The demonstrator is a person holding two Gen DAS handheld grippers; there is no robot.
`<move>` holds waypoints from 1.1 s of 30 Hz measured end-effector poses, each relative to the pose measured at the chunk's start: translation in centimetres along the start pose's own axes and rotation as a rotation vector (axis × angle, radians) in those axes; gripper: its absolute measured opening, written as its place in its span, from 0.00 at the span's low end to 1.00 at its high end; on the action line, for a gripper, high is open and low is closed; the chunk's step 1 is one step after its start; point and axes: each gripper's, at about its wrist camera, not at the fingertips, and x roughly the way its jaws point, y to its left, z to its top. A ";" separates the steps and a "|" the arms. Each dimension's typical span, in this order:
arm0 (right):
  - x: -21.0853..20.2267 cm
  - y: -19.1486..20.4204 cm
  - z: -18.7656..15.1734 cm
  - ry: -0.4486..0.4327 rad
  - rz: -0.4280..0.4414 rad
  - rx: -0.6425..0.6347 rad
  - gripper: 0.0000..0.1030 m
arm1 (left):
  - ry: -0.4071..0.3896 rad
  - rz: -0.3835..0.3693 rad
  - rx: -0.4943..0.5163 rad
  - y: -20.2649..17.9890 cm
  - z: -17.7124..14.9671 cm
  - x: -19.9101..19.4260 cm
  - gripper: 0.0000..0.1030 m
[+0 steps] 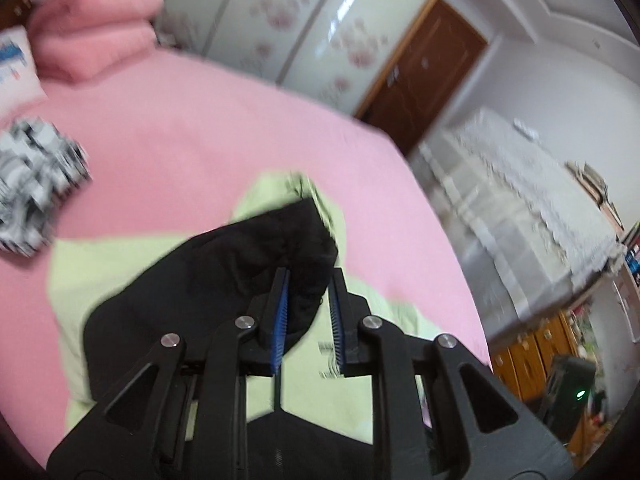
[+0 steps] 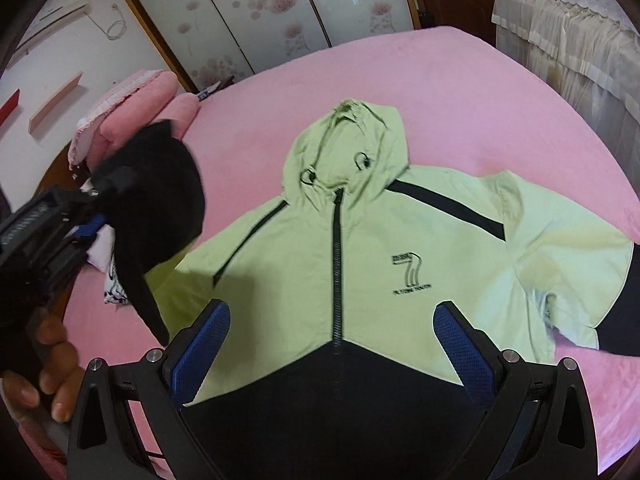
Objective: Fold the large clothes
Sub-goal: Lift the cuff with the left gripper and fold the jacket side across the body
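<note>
A light green hooded jacket (image 2: 320, 240) with a black zipper, black lower half and black sleeve ends lies face up on the pink bed (image 2: 460, 88). My left gripper (image 1: 308, 280) is shut on the jacket's black sleeve end (image 1: 248, 264) and holds it lifted above the jacket body (image 1: 120, 264). In the right wrist view the left gripper (image 2: 96, 216) shows at the left with the black sleeve (image 2: 160, 200) hanging from it. My right gripper (image 2: 332, 320) is open and empty, hovering over the jacket's lower front around the zipper.
A folded black-and-white patterned cloth (image 1: 36, 188) lies on the bed at left. Stacked pink bedding (image 1: 92, 28) sits at the bed's head. A floral wardrobe (image 1: 312, 20) and brown door (image 1: 428, 68) stand behind. A lace-covered cabinet (image 1: 532, 184) is to the right.
</note>
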 end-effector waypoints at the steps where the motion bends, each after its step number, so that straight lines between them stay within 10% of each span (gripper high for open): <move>1: 0.4 -0.7 -0.2 0.016 -0.004 0.011 1.00 | 0.080 0.028 0.010 -0.5 -0.7 2.2 0.17; 6: 3.9 -4.4 -0.6 0.107 0.019 0.102 1.00 | 0.249 0.236 0.160 -0.2 -3.5 8.8 0.29; 9: 6.2 -5.8 -0.4 0.178 0.064 0.172 1.00 | 0.290 0.249 0.156 0.2 -4.3 9.2 0.57; 15: 10.3 -5.4 -0.7 0.265 0.115 0.233 0.99 | 0.350 0.334 0.043 7.5 -3.7 7.0 0.58; 25: 20.5 -2.2 -2.4 0.493 0.051 0.156 0.65 | 0.472 0.592 -0.125 20.6 -9.5 3.0 0.58; 28: 21.6 -1.2 -2.6 0.459 0.023 0.110 0.63 | 0.507 0.625 -0.191 23.9 -11.7 2.2 0.58; 33: 22.3 -0.2 -1.7 0.409 0.039 0.082 0.28 | 0.522 0.585 -0.278 28.1 -14.1 1.8 0.58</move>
